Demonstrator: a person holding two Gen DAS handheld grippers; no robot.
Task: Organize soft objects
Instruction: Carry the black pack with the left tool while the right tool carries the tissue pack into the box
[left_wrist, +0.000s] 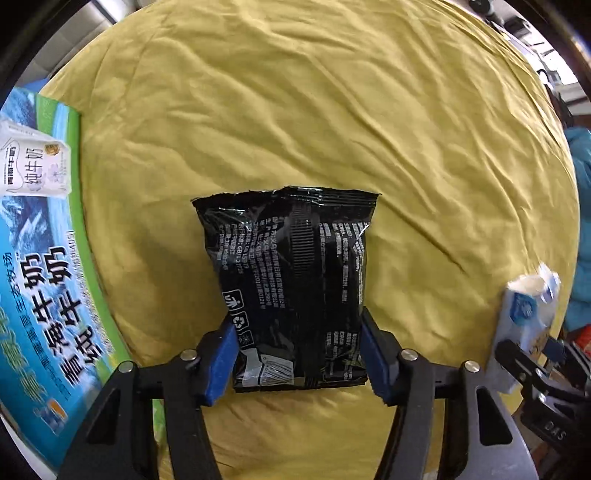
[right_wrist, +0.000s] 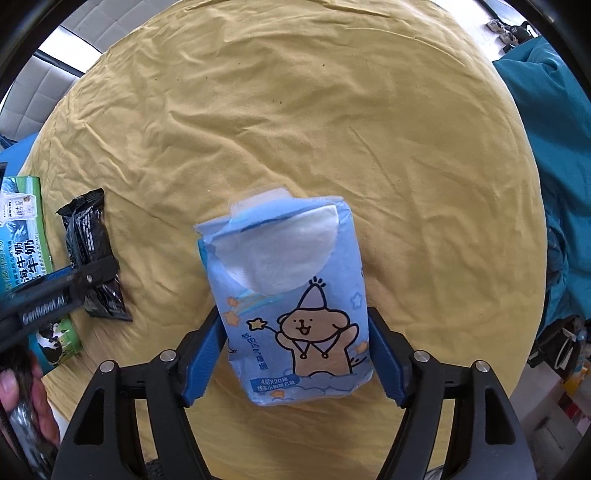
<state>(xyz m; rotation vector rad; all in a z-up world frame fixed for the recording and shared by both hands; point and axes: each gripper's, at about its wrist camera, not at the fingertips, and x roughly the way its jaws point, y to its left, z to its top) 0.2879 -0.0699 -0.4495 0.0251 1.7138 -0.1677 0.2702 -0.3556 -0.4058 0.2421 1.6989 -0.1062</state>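
Grippers, we count two: left gripper (left_wrist: 299, 354) clamps one black foil snack bag (left_wrist: 291, 288); right gripper (right_wrist: 295, 362) clamps one blue cartoon tissue pack (right_wrist: 291, 302). One milk carton box (left_wrist: 40, 280) on yellow cloth (left_wrist: 314, 110).

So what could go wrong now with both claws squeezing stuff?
The left claw pinches the black snack bag only near its bottom, so it could flop or slip, and a hard squeeze might pop it. The right claw holds the blue tissue pack with its flap open, so a tissue might come out.
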